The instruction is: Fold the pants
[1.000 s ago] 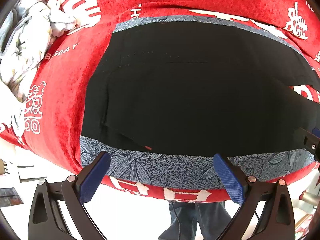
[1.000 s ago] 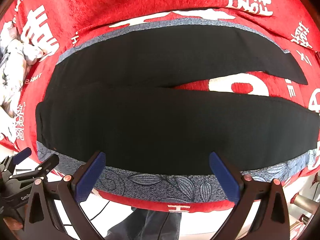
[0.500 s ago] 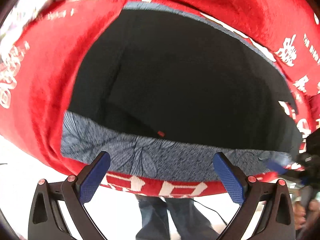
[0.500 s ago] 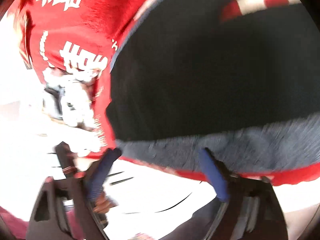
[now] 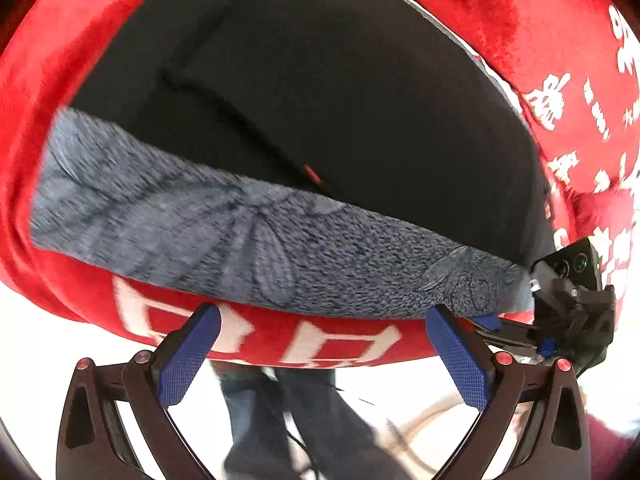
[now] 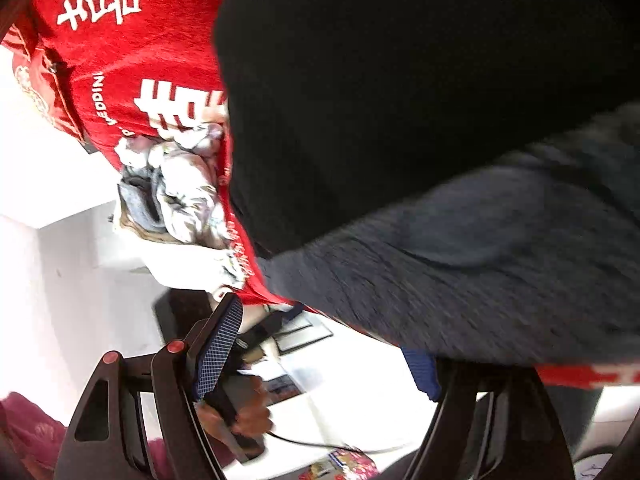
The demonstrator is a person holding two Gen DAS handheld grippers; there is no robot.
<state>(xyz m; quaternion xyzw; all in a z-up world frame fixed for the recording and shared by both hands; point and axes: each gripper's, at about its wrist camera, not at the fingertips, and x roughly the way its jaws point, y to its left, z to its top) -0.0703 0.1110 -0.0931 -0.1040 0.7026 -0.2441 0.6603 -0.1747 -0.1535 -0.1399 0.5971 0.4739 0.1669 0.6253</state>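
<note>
Black pants (image 5: 340,92) lie flat on a grey leaf-patterned mat (image 5: 248,240) over a red cloth with white characters (image 5: 560,40). My left gripper (image 5: 320,356) is open and empty, just off the near edge of the mat, near the waist end. My right gripper (image 6: 320,352) is open and empty, tilted, at the near edge of the mat (image 6: 480,264); the pants (image 6: 400,80) fill the view above it. The right gripper also shows at the right of the left wrist view (image 5: 568,304).
A crumpled pale garment (image 6: 180,188) lies on the red cloth (image 6: 120,60) beside the pants' end. White floor and a person's jeans-clad legs (image 5: 280,420) are below the table edge. A hand (image 6: 240,412) holds the other gripper's handle.
Both grippers have moved closer to the near edge of the mat. The right gripper has swung left and tilted toward the waist end. Both stay open.
</note>
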